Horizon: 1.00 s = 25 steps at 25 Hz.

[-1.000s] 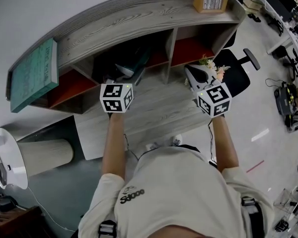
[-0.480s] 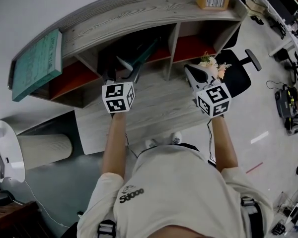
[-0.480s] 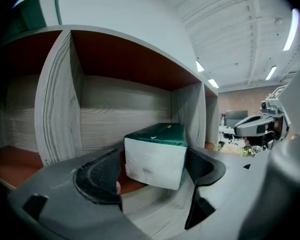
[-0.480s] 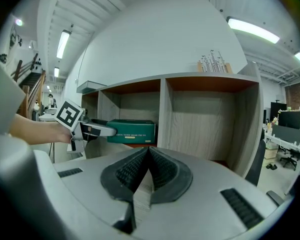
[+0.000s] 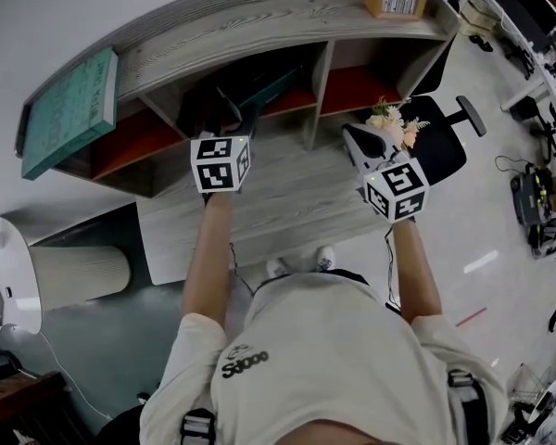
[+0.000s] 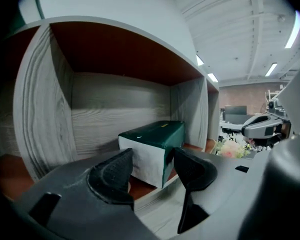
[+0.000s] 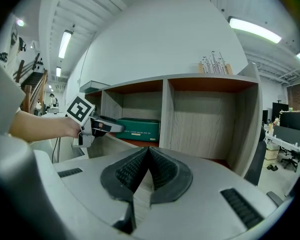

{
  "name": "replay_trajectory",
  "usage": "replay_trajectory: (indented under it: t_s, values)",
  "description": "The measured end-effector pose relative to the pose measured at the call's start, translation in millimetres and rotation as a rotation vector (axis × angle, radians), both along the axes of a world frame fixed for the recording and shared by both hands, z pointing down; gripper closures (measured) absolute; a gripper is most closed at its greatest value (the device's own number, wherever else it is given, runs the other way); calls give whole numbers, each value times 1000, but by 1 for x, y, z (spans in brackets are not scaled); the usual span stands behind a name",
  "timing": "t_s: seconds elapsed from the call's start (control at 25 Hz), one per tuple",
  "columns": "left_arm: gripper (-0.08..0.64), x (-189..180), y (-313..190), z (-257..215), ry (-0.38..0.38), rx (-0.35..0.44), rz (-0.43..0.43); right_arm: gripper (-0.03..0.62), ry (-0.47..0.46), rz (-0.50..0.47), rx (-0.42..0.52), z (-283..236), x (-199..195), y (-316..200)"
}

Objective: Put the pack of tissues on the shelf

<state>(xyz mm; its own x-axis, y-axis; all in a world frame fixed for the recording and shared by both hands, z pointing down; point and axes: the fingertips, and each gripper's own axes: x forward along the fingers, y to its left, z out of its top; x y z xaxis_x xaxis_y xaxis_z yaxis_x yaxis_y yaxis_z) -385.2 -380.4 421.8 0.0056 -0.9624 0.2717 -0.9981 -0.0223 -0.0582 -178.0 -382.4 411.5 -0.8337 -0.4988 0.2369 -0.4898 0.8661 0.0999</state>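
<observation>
Jaws of my left gripper [image 6: 152,156] are closing with nothing between them; the pack of tissues [image 6: 150,136] lies just beyond, in the middle compartment of the shelf [image 6: 45,109]. My right gripper [image 7: 149,153] jaws are pressed together, empty, before the shelf

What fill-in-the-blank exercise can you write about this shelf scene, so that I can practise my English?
1. The green pack of tissues lies in the ____ of the three compartments of the shelf.
2. The right gripper has its jaws ____, and nothing is between them.
3. A teal book lies on the ____ of the shelf, at its left end.

Missing words: middle; shut; top
</observation>
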Motion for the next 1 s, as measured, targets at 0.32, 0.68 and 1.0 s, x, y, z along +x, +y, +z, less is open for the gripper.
replay_trajectory:
  t_s: [0.32,0.68,1.0]
  values:
    - [357,-16,-24,-3,-32,-20,-29,586,-7,-9,12,-4,-2,-8]
    - [348,-15,-39,-3,-1,-24,4,586,-38,9,12,-12,-3,-24]
    - [347,-1,-8,-14,-22,42,48,586,-68,11,34,-28,0,-24]
